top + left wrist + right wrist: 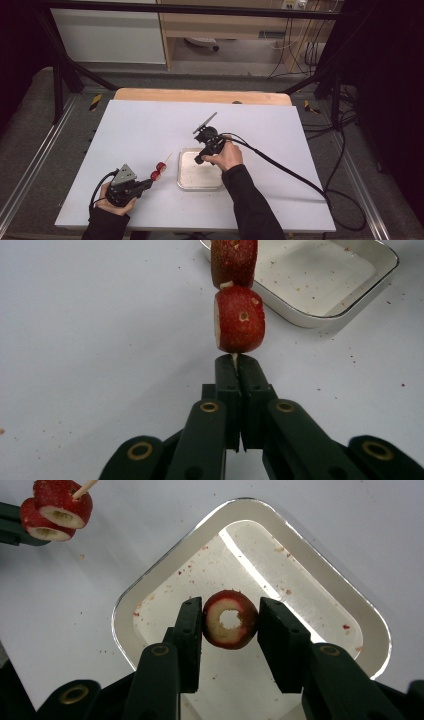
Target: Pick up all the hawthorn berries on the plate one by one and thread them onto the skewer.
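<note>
My left gripper (pixel 148 183) (pixel 234 361) is at the table's front left, shut on the end of a thin wooden skewer (pixel 167 159) (pixel 233 358). Two red cored fruit pieces (pixel 159 170) are threaded on it just past the jaws: a near piece (pixel 240 320) and a far piece (pixel 234 260). My right gripper (pixel 199 159) (pixel 231 617) hangs above the white tray (pixel 192 179) (pixel 165 565), pointing down. It is shut on a red fruit ring (pixel 220 631) with a hollow core. The skewered pieces (pixel 60 507) lie to the upper left in the right gripper view.
The tray (pixel 370 290) holds only juice specks and crumbs. A white board (pixel 150 125) covers the table, with a wooden strip (pixel 200 95) along its far edge. Black frame legs and cables stand at the sides.
</note>
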`<state>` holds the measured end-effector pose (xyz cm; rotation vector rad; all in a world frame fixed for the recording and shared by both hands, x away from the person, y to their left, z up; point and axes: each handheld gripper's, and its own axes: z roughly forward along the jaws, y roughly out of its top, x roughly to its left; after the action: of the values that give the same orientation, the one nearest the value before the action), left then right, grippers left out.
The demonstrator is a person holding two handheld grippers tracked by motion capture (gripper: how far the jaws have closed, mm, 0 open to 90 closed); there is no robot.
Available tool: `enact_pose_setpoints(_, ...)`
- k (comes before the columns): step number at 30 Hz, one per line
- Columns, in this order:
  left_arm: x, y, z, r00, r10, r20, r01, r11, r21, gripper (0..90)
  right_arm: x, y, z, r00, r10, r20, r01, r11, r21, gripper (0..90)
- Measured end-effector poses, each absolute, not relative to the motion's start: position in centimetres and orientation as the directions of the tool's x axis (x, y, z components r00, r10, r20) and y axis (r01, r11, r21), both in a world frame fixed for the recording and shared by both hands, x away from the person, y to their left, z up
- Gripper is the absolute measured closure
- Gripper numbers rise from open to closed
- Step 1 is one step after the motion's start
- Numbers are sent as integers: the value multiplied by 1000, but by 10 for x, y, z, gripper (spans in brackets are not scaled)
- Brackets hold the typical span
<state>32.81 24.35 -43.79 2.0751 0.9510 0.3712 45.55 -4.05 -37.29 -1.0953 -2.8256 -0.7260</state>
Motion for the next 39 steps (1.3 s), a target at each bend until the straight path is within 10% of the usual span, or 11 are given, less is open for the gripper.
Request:
enact_pose_setpoints(12, 321, 230, -435, 682, 728, -67, 482, -379, 790, 884, 439, -73, -369, -737, 625, 258, 648, 545, 532, 631)
enact_pose_setpoints(39, 322, 166, -420, 655, 751, -79, 452, -306, 838, 884, 402, -144, -395, -609, 572, 549, 605, -114, 788, 631)
